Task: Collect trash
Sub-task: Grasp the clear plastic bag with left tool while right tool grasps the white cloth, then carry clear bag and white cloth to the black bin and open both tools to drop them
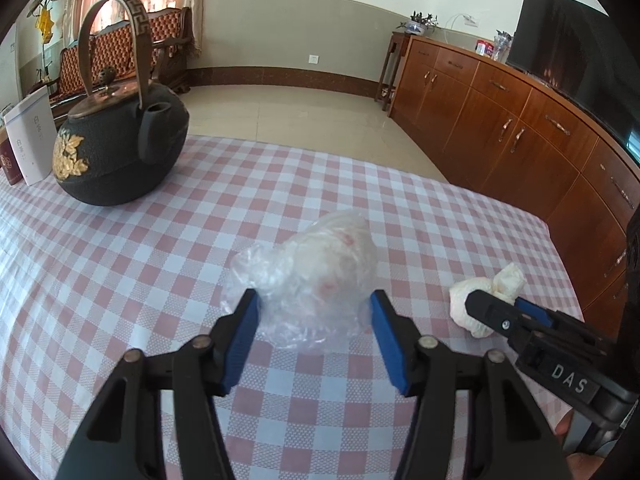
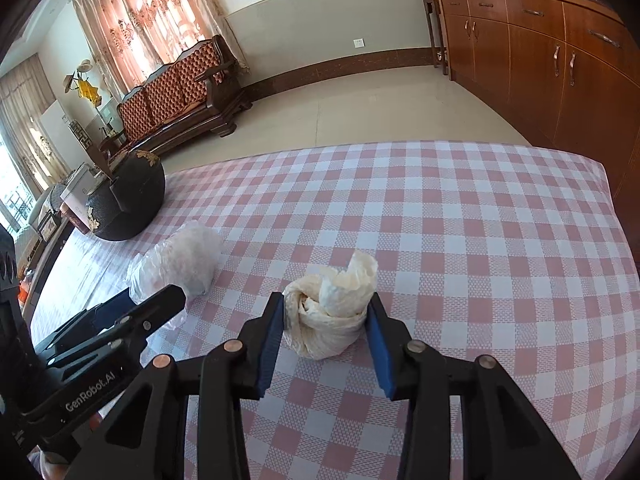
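Note:
A crumpled clear plastic bag (image 1: 316, 276) lies on the checked tablecloth. My left gripper (image 1: 316, 304) is open with its blue pads on either side of the bag's near end. A cream crumpled paper wad (image 2: 334, 312) lies to the right of the bag. My right gripper (image 2: 326, 312) is open around the wad, its pads close to or touching the wad's sides. The wad also shows in the left wrist view (image 1: 488, 292), with the right gripper (image 1: 516, 312) reaching over it. The bag also shows in the right wrist view (image 2: 180, 260), with the left gripper (image 2: 160, 304) at it.
A black cast-iron teapot (image 1: 120, 140) with gold flowers stands at the table's far left, with white boxes (image 1: 32, 136) beside it. The table (image 1: 460, 216) ends at its far edge. A wooden cabinet (image 1: 520, 128) runs along the right. A sofa (image 2: 180, 92) stands by the wall.

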A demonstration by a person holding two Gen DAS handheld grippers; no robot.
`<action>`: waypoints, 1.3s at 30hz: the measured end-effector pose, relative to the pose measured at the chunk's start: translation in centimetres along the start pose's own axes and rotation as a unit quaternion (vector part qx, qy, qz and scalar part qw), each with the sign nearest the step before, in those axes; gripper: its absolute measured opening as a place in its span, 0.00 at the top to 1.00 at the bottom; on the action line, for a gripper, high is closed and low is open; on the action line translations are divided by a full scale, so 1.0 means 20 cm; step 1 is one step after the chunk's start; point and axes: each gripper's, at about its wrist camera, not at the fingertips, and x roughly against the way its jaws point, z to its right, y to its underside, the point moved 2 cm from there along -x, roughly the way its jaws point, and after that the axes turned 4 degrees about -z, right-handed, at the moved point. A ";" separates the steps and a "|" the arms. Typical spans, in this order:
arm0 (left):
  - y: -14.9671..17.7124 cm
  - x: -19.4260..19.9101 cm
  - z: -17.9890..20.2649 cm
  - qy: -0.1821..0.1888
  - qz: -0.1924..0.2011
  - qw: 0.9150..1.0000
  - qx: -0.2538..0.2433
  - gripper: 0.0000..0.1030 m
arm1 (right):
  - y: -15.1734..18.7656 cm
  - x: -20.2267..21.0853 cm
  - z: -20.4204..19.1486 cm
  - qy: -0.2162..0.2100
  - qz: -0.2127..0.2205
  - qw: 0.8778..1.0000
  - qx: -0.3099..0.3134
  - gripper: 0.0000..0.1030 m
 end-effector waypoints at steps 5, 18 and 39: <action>0.00 -0.03 -0.01 0.003 -0.006 1.000 0.006 0.76 | 0.02 0.02 0.03 -0.002 0.001 1.000 -0.008 0.59; 0.05 0.12 0.06 0.014 0.017 1.000 -0.007 0.87 | 0.10 0.20 0.07 -0.006 0.012 1.000 -0.014 0.59; 0.43 0.56 0.31 0.064 0.016 0.997 -0.047 0.87 | 0.56 0.78 0.19 0.012 0.025 0.999 -0.041 0.59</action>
